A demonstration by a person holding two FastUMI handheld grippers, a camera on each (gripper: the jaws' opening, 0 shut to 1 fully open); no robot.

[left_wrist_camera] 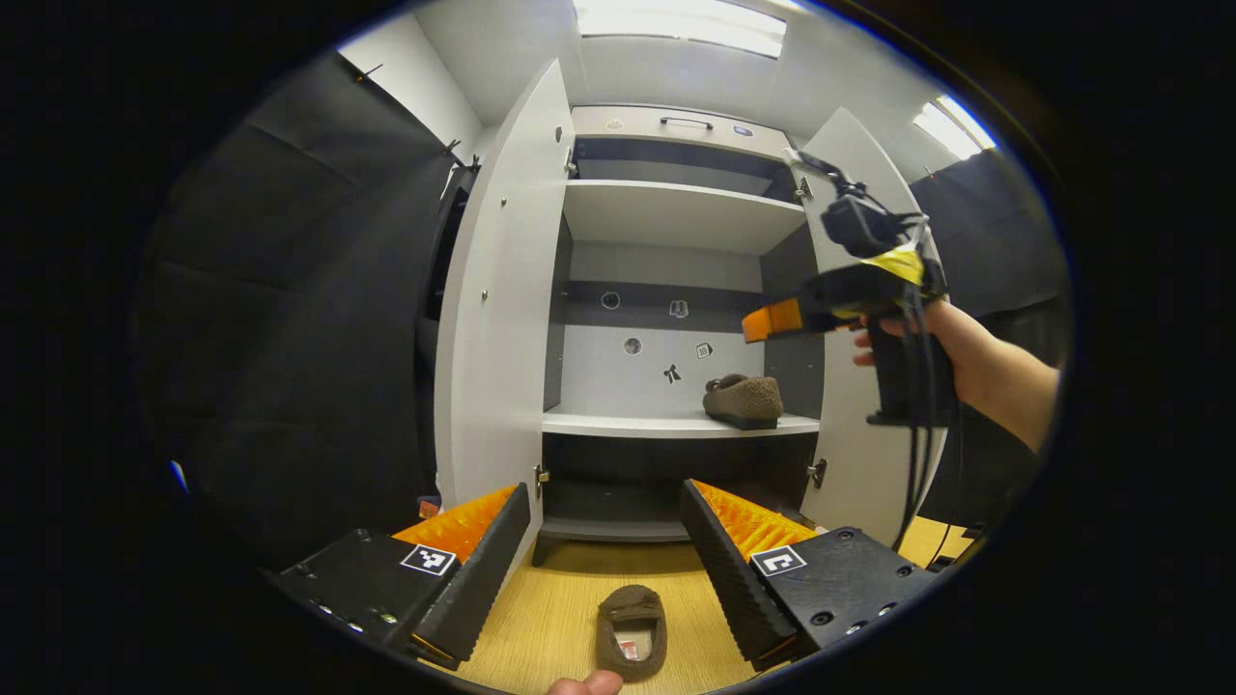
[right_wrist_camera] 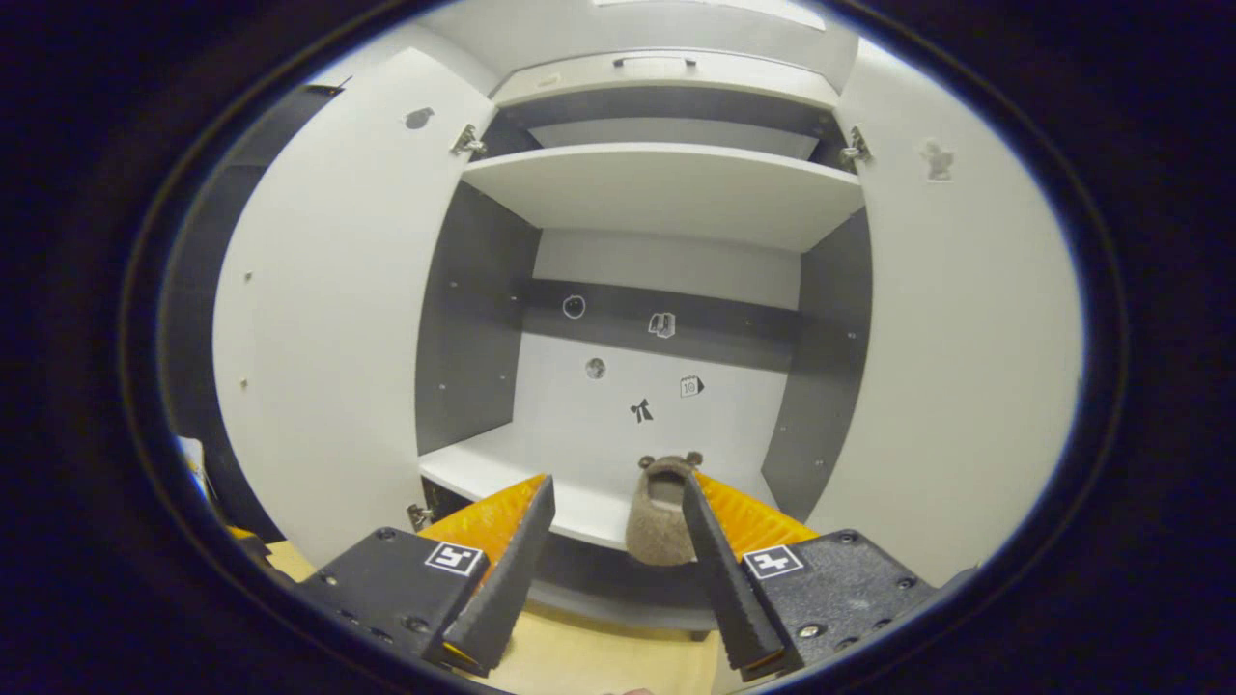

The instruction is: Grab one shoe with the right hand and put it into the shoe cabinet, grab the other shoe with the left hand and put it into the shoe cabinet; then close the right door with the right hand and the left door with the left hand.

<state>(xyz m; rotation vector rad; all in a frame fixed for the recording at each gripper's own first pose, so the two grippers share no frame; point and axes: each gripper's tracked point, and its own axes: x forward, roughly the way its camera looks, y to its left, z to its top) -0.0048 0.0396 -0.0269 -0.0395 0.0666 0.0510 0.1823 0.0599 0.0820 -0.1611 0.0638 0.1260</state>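
In the left gripper view, the shoe cabinet [left_wrist_camera: 676, 290] is seen in the centre of the frame with both doors swung wide: the left door [left_wrist_camera: 502, 290] left of centre and the right door [left_wrist_camera: 850, 319] right of centre. One brown shoe [left_wrist_camera: 744, 401] is set on the middle shelf [left_wrist_camera: 628, 423], toward its right end, just right of centre in the frame. The other shoe [left_wrist_camera: 632, 632] is found on the wooden floor [left_wrist_camera: 541, 618] at the bottom centre, between the fingers of the left gripper [left_wrist_camera: 606, 555], which are held wide apart and touch nothing. The right gripper [left_wrist_camera: 772, 320] is seen at the right of the frame, held by a hand [left_wrist_camera: 917, 338] in front of the right door, above the shelved shoe; whether its fingers are apart cannot be told from here. In the right gripper view, the fingers of the right gripper [right_wrist_camera: 618, 569] are spread apart at the bottom of the frame, and nothing is gripped; the shelved shoe [right_wrist_camera: 664, 512] is seen beyond them, at the shelf's front edge.
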